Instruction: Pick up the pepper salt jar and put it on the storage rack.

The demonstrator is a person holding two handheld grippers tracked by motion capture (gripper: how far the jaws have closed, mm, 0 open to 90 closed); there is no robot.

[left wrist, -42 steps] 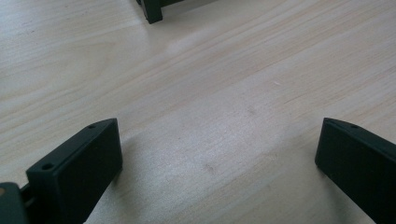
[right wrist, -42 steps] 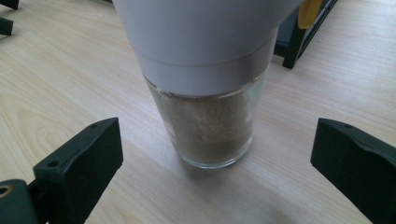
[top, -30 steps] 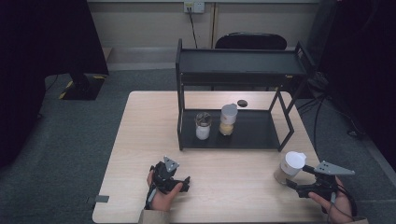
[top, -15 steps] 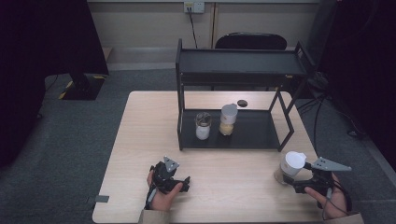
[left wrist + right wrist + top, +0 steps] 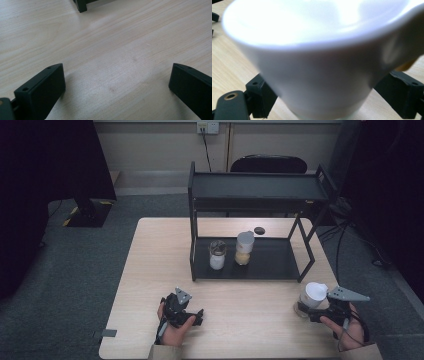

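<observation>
A jar with a white lid (image 5: 313,296) stands near the table's right front edge. My right gripper (image 5: 306,311) reaches it from the right, and its jaws have just been closing with the jar between them. In the right gripper view the white lid (image 5: 312,57) looms close and both black jaws lie against the jar's sides just under it. My left gripper (image 5: 199,316) rests low over the table at the front left. In the left gripper view its jaws (image 5: 117,85) stand wide apart over bare wood with nothing between them.
A black two-tier rack (image 5: 260,186) stands at the back of the table. Its lower shelf holds a jar of white contents (image 5: 217,256) and a white-lidded jar of tan contents (image 5: 244,248). A small dark disc (image 5: 259,230) lies behind the rack, near a chair (image 5: 268,165).
The right gripper's jaws have narrowed around the white-lidded jar. The right hand shifted slightly. The left hand and its gripper have stayed put.
</observation>
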